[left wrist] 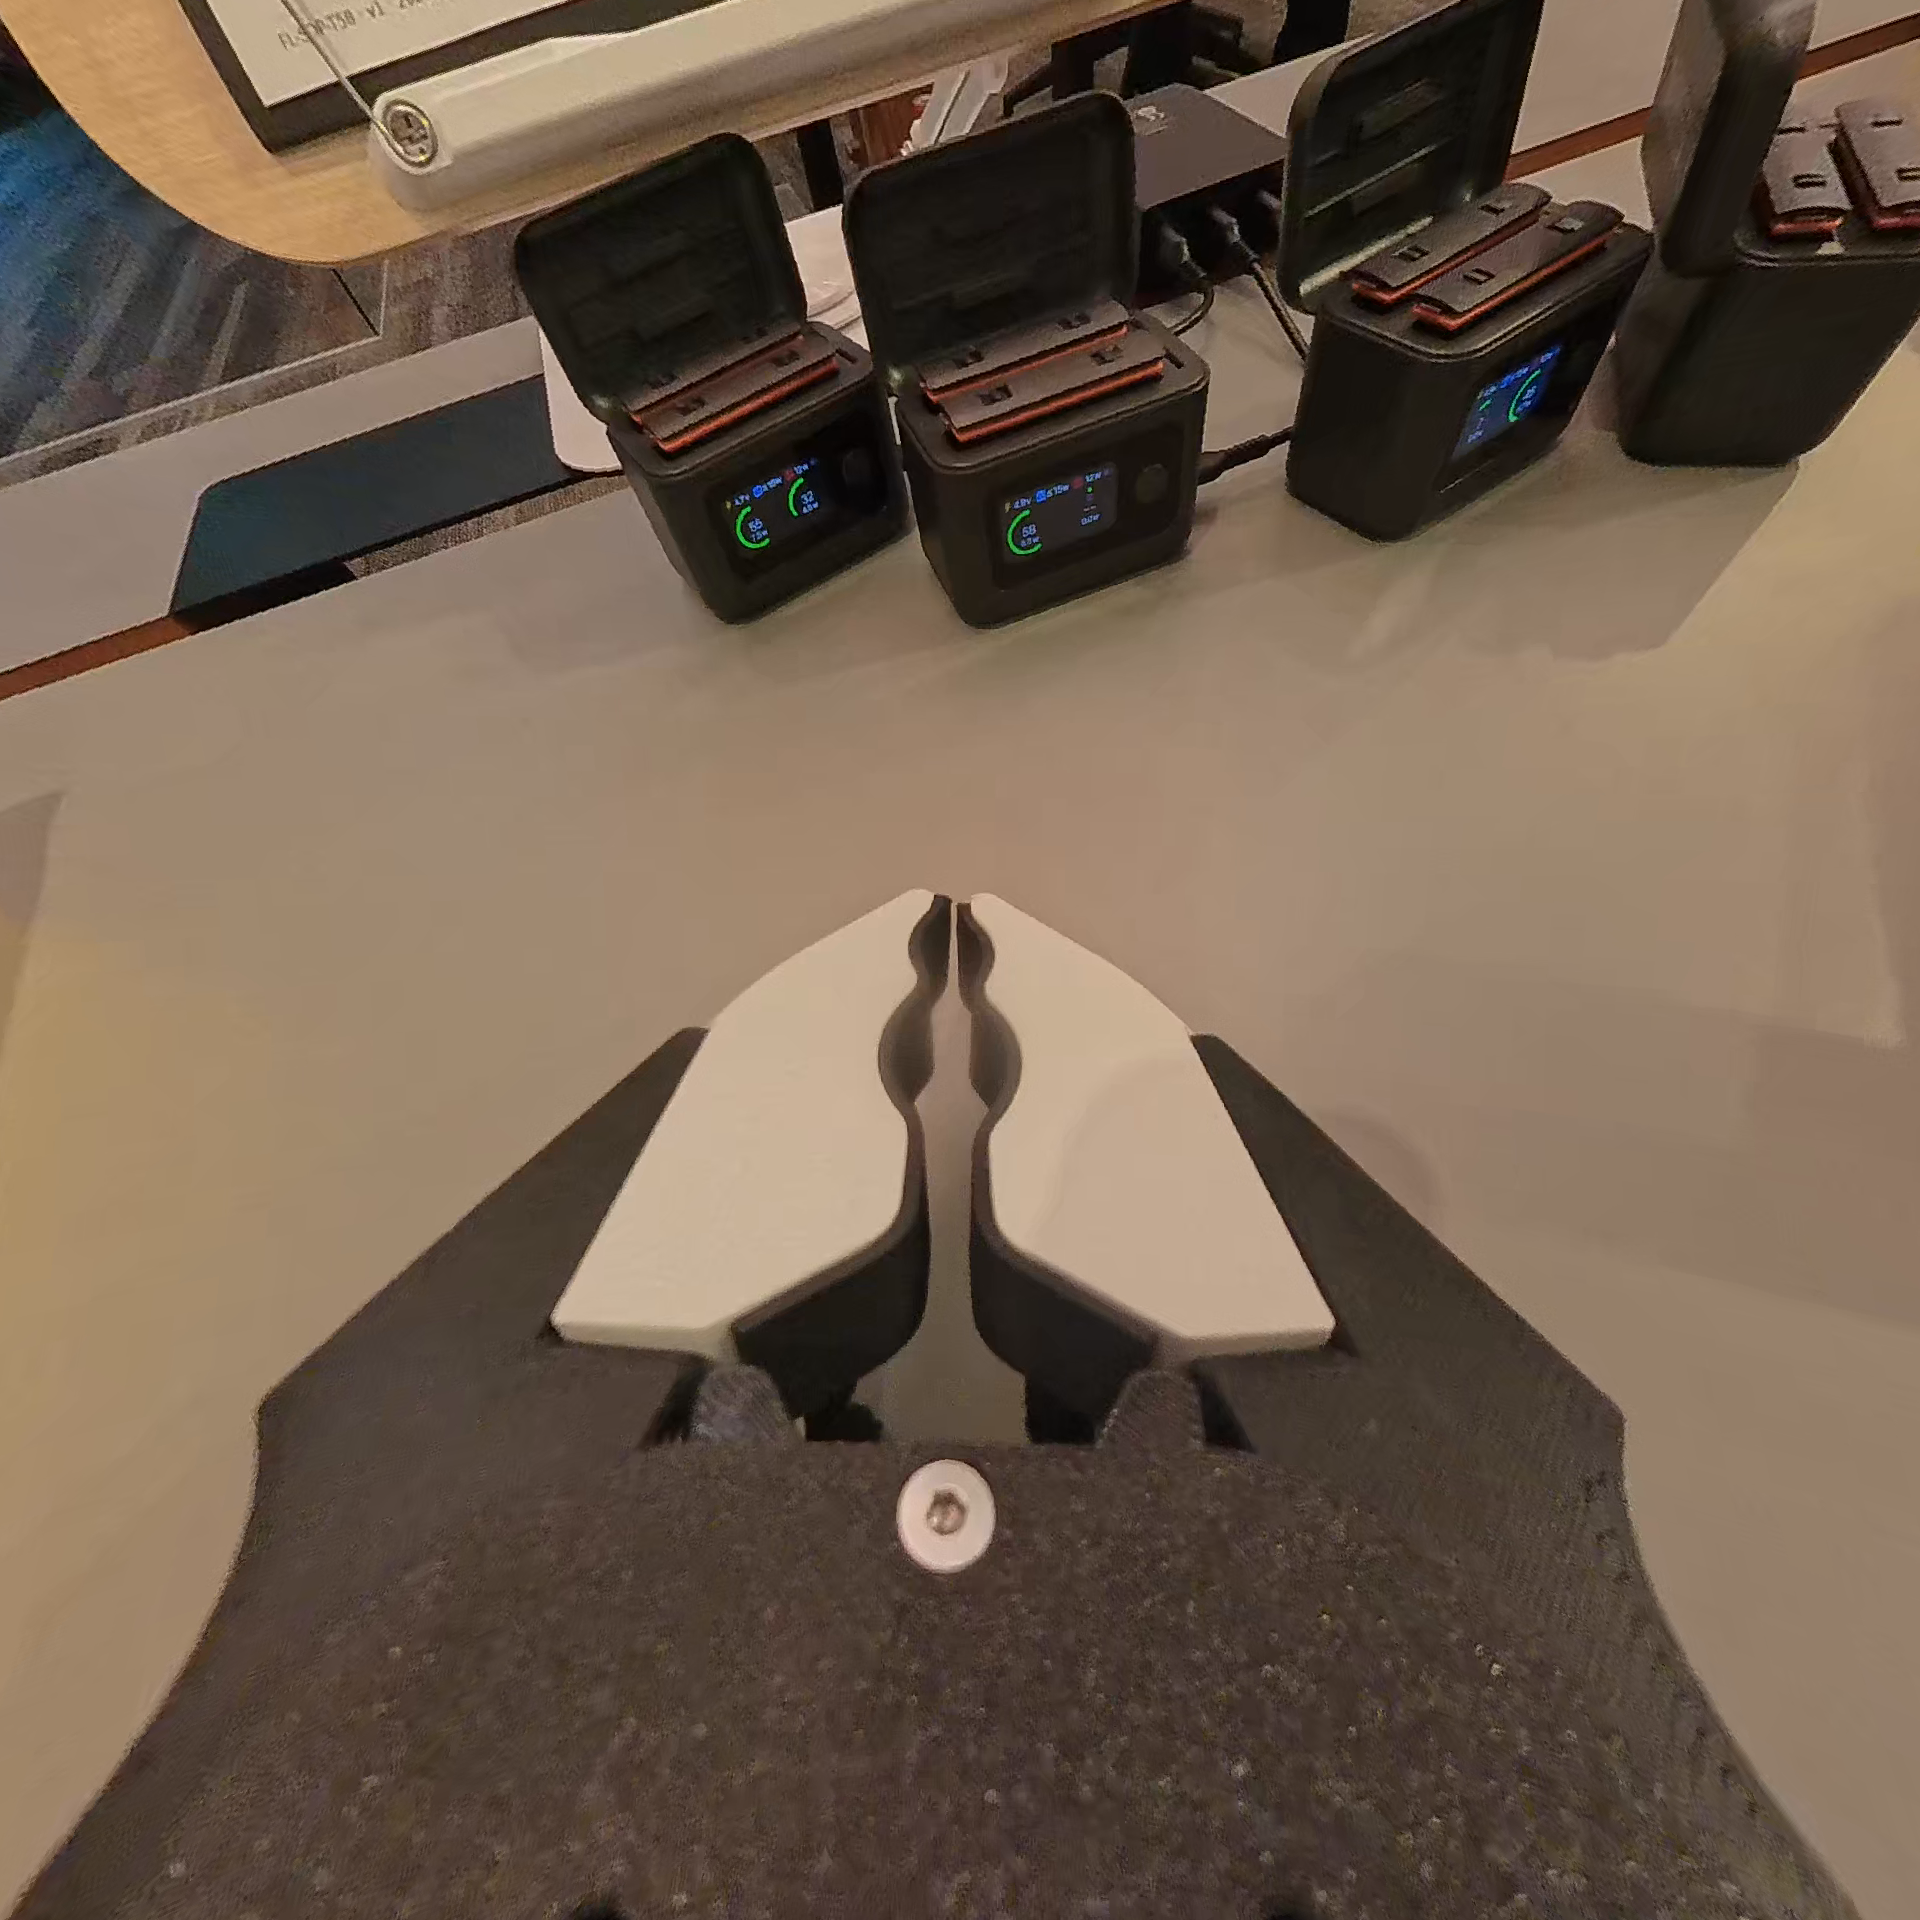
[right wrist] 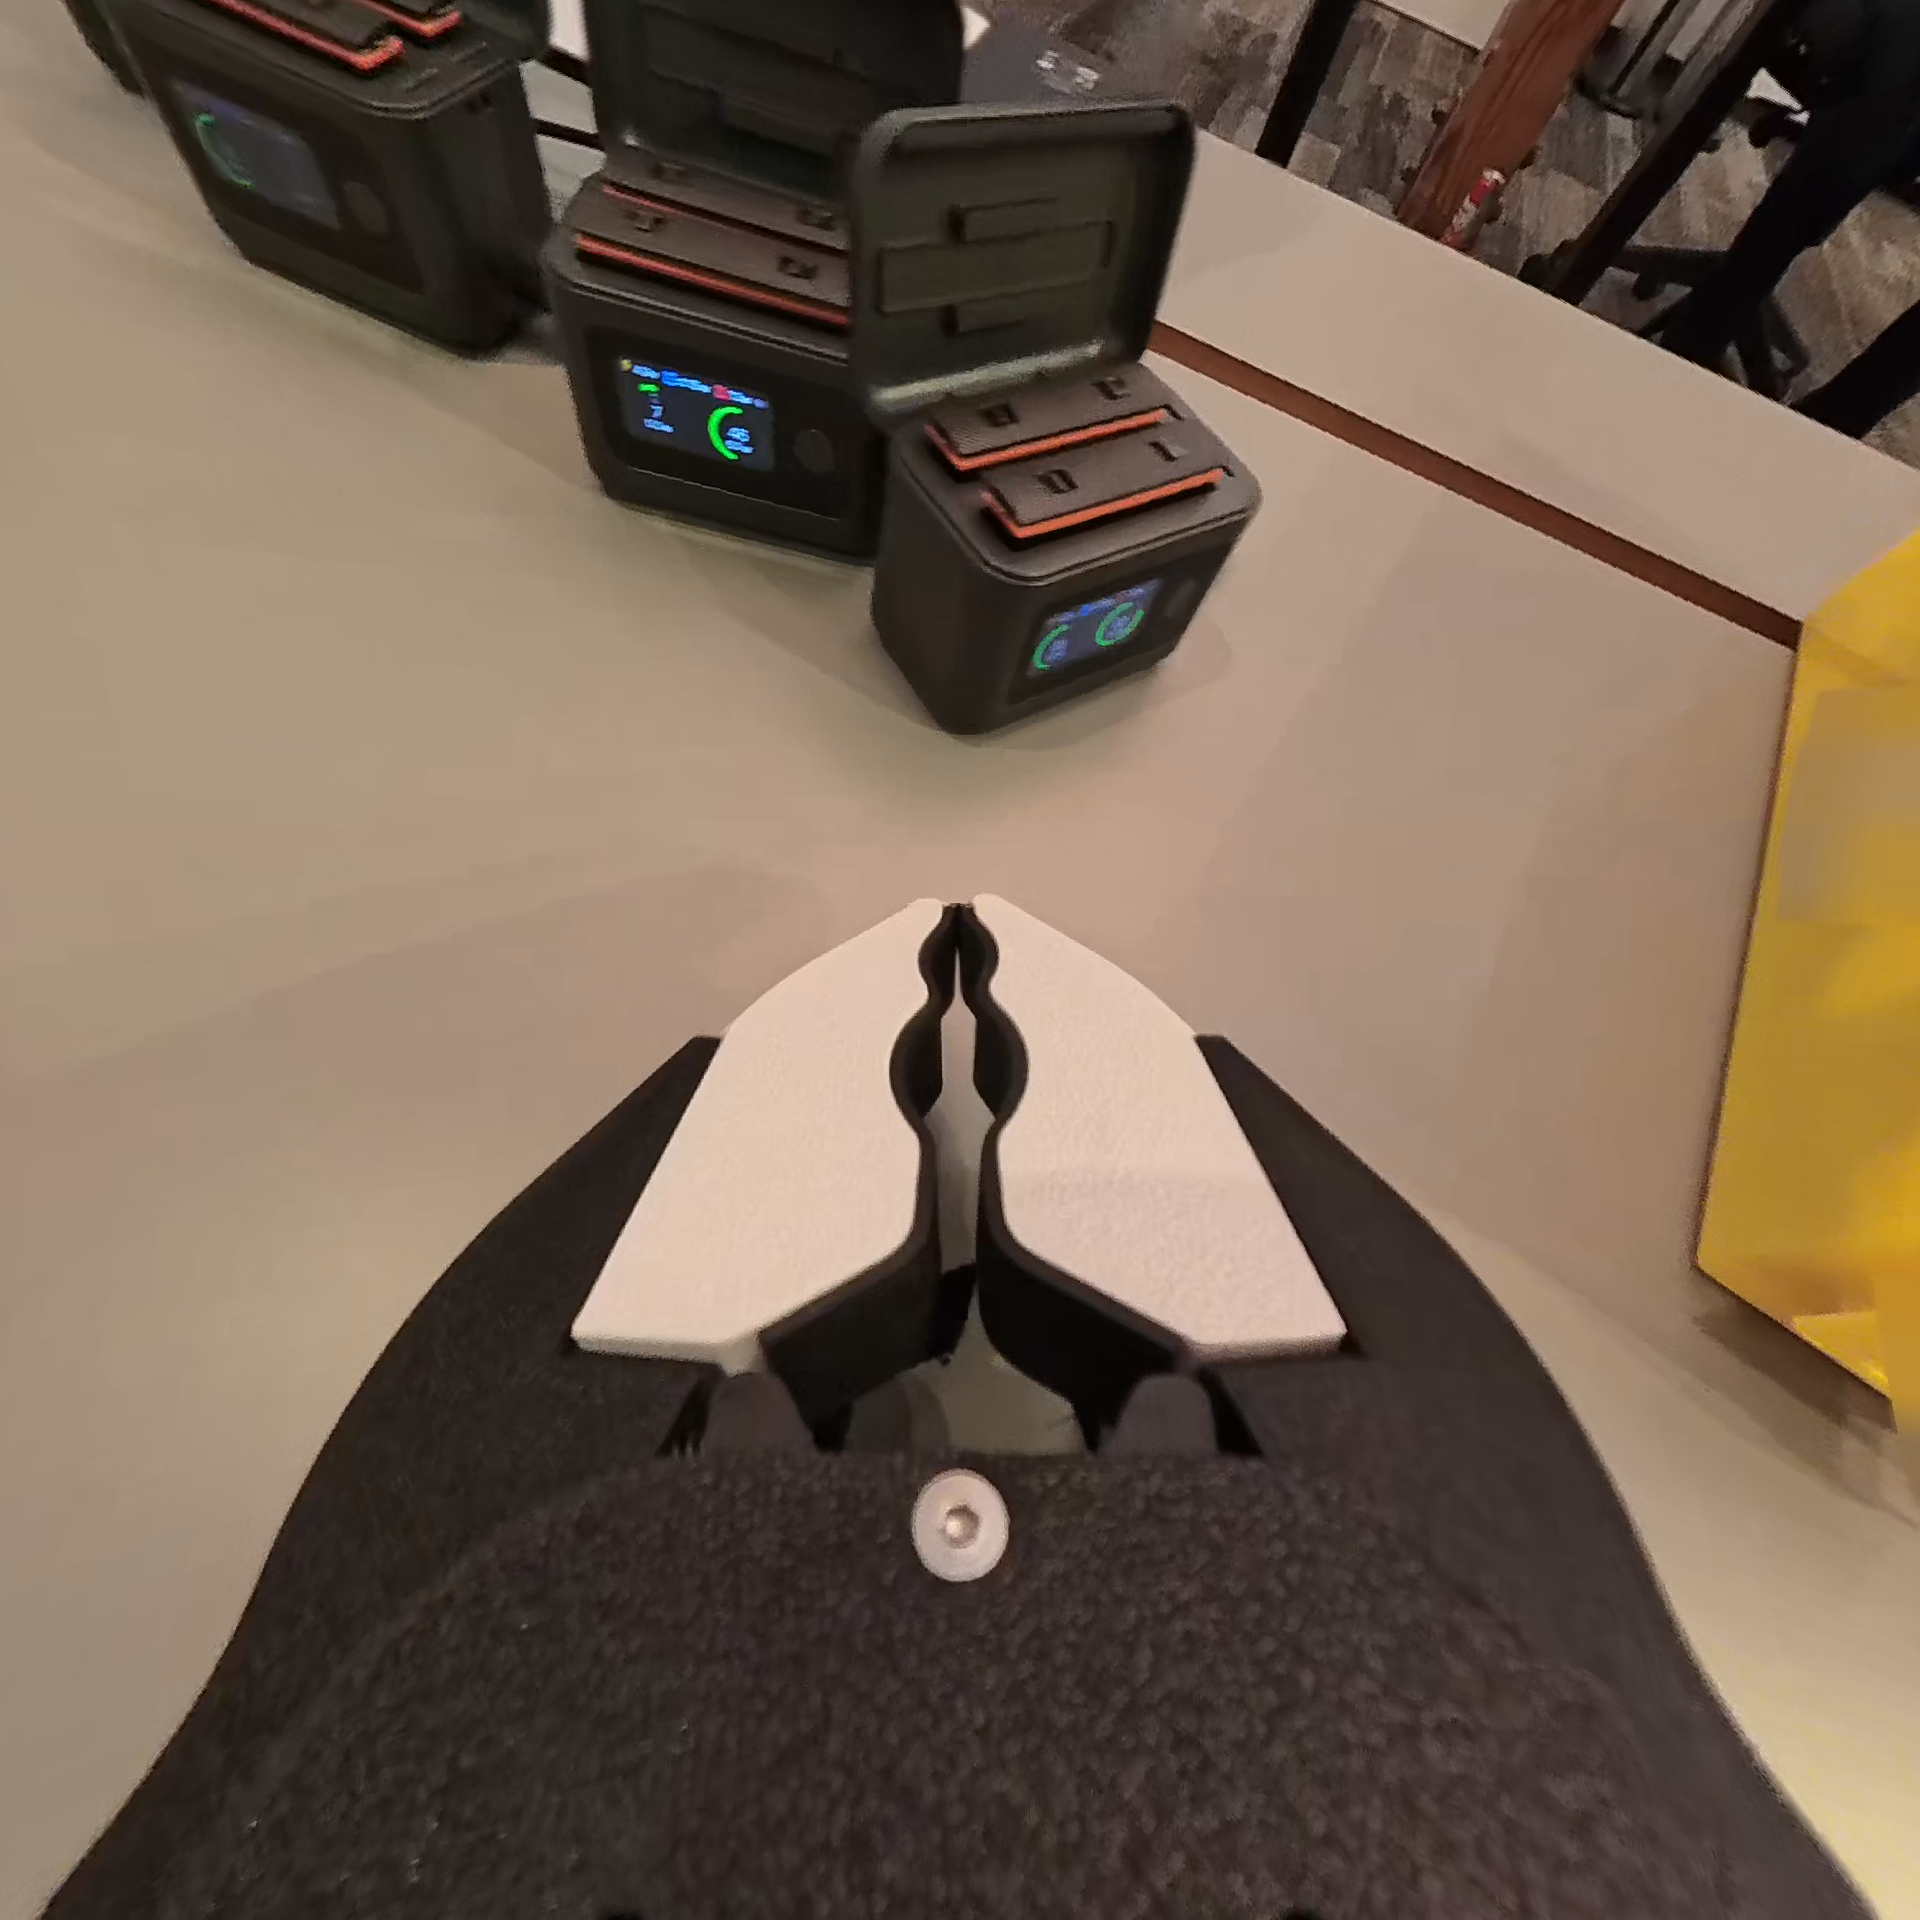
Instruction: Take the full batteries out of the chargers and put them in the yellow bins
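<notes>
Chargers (left wrist: 1049,488) well ahead of closed left hand-held gripper (left wrist: 954,904)

- We see the yellow bin (right wrist: 1829,997) cut off at the right edge and blurred.
- The far-right charger (left wrist: 1787,270) runs off frame.
- Screen figures on the nearest charger (right wrist: 1060,582) are too blurred for us to judge.
</notes>
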`<state>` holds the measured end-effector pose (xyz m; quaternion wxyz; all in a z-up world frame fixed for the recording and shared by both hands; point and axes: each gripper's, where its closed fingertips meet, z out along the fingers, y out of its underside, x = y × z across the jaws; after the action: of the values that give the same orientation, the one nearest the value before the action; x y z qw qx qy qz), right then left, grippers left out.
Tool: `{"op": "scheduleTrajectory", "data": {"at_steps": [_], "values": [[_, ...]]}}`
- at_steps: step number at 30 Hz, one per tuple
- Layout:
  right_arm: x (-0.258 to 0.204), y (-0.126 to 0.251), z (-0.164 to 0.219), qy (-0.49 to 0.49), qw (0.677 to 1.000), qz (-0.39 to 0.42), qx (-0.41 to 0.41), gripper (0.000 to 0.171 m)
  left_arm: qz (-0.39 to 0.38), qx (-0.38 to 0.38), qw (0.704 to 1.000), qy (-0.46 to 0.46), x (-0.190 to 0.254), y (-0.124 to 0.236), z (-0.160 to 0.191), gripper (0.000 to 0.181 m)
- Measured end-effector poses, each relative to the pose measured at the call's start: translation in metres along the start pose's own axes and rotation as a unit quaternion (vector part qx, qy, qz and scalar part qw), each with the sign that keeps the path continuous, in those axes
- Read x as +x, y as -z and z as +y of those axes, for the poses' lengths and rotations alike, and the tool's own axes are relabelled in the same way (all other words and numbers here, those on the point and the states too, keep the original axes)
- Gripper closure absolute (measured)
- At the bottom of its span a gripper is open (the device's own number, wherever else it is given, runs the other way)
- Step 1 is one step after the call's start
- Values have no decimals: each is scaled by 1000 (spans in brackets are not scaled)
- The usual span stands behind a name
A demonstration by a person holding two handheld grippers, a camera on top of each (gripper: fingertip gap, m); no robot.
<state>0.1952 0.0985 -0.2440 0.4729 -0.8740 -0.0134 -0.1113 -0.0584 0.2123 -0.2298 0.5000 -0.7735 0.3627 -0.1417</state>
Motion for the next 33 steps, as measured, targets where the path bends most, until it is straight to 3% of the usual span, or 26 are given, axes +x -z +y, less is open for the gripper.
{"op": "scheduleTrajectory", "data": {"at_steps": [33], "values": [[-112, -12, -48, 25, 999, -37, 29, 171, -29, 11, 999, -9, -17, 0, -5, 181]]}}
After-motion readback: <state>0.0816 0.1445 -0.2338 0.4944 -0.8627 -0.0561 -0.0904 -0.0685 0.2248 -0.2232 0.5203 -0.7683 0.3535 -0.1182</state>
